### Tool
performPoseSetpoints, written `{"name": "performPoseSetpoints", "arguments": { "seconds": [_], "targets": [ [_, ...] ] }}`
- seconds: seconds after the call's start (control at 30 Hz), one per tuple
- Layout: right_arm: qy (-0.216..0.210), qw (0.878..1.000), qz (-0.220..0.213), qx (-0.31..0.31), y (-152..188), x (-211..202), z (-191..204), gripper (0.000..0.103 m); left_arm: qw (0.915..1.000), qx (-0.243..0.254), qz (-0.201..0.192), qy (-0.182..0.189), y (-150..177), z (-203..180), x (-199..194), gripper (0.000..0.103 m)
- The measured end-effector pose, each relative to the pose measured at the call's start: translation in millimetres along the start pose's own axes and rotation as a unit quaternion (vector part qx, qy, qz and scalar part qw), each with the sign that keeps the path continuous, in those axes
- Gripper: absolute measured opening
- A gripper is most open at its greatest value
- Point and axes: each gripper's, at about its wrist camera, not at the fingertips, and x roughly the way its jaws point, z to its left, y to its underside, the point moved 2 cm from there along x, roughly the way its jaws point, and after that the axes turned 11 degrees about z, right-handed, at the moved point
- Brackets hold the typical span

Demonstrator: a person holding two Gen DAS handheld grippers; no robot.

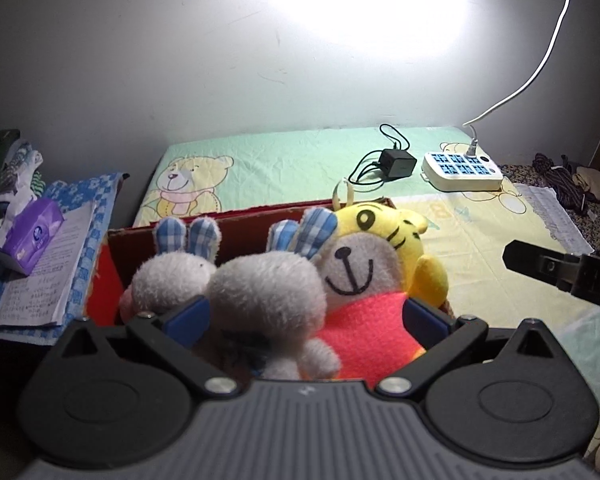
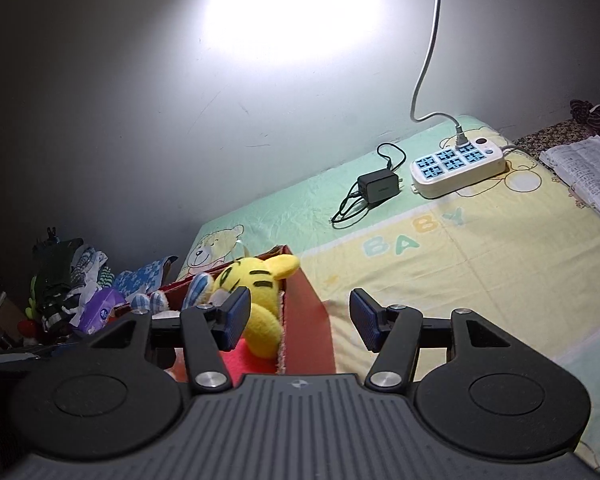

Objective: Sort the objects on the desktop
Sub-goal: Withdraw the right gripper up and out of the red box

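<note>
Grey plush fills the middle of the left wrist view: a grey plush rabbit (image 1: 268, 292) with blue checked ears sits between the blue pads of the left gripper (image 1: 306, 316), alongside a plush bear in a pink shirt (image 1: 364, 308), and the pads appear to press the soft toys from both sides, so this gripper is clenched on them. Behind them a second grey rabbit (image 1: 172, 280) and a yellow tiger plush (image 1: 396, 228) crowd into a red cardboard box (image 1: 260, 220), which stands on the bear-print cloth (image 1: 284, 168) covering the desk. This view also shows a purple tissue pack (image 1: 30, 238) lying on handwritten papers (image 1: 52, 276) at the left, and the tip of the right gripper (image 1: 540, 268) at the right edge. The right wrist view shows what the left does not: the outer red side of the box (image 2: 308, 332), the word BABY on the cloth (image 2: 460, 264), and the right gripper (image 2: 298, 320) released and holding nothing, its left pad above the box beside the yellow tiger (image 2: 260, 280), its right pad over bare cloth. Both views show a black charger (image 2: 378, 188) with its cable lying just beside a white power strip (image 2: 456, 168) near the wall, well apart from the box.
</note>
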Motion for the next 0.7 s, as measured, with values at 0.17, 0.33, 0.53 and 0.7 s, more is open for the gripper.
{"name": "performPoseSetpoints", "arguments": {
  "seconds": [0.17, 0.33, 0.53, 0.7],
  "targets": [
    [0.010, 1.000, 0.007, 0.007, -11, -13, -39, 0.059, 0.9999, 0.008, 0.010, 0.007, -6, -50, 2, 0.102],
    [0.024, 0.999, 0.018, 0.020, -17, -24, -79, 0.059, 0.9995, 0.024, 0.014, 0.014, -5, -100, 6, 0.102],
    [0.054, 0.998, 0.037, 0.016, -19, -32, -112, 0.061, 0.9984, 0.042, 0.032, 0.021, -2, -149, 16, 0.102],
    [0.072, 0.996, 0.050, 0.017, -20, -34, -134, 0.061, 0.9969, 0.050, 0.056, 0.025, 1, -176, 26, 0.102]
  ]
}}
